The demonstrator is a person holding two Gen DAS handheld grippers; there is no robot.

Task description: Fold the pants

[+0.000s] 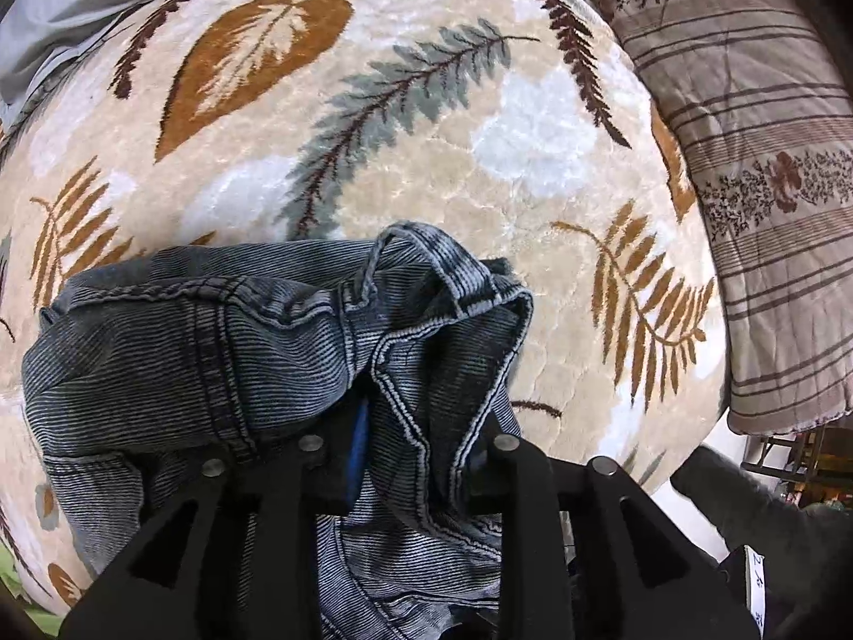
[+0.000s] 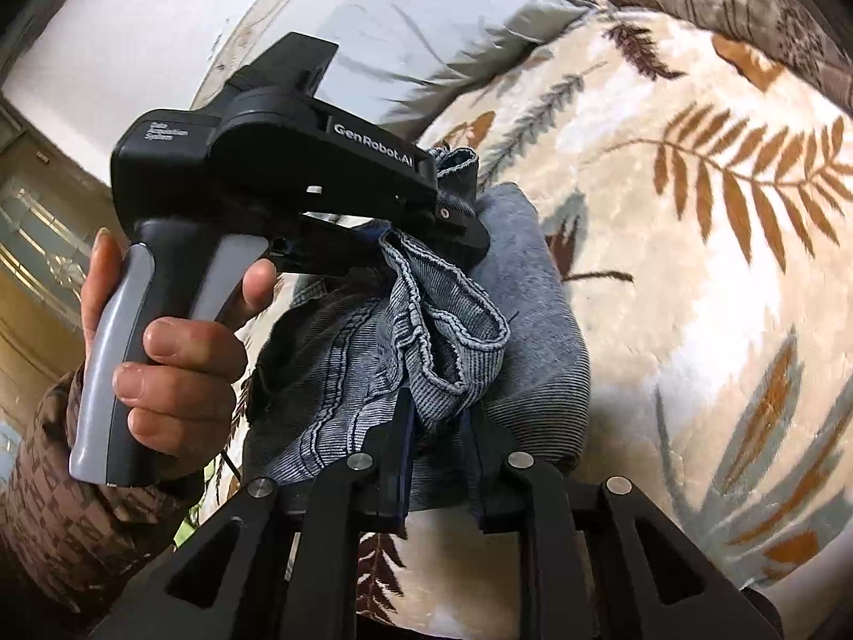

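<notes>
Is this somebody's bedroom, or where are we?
Probably a bedroom. The pants lie on a plush leaf-patterned blanket spread like a bed cover, with a pale pillow at one end and a striped flowered quilt bunched alongside.

Left wrist view: steeply downward, close over pants (image 1: 277,362) on leaf-print blanket (image 1: 426,106). Right wrist view: shallower slant, close, facing left gripper (image 2: 469,224). Both share pants, blanket, grey pillow (image 2: 426,16).

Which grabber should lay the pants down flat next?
Probably the left gripper: it points down over the leaf-patterned blanket, with the corduroy pants between its fingers. The right gripper only holds a bunched fold.
</notes>
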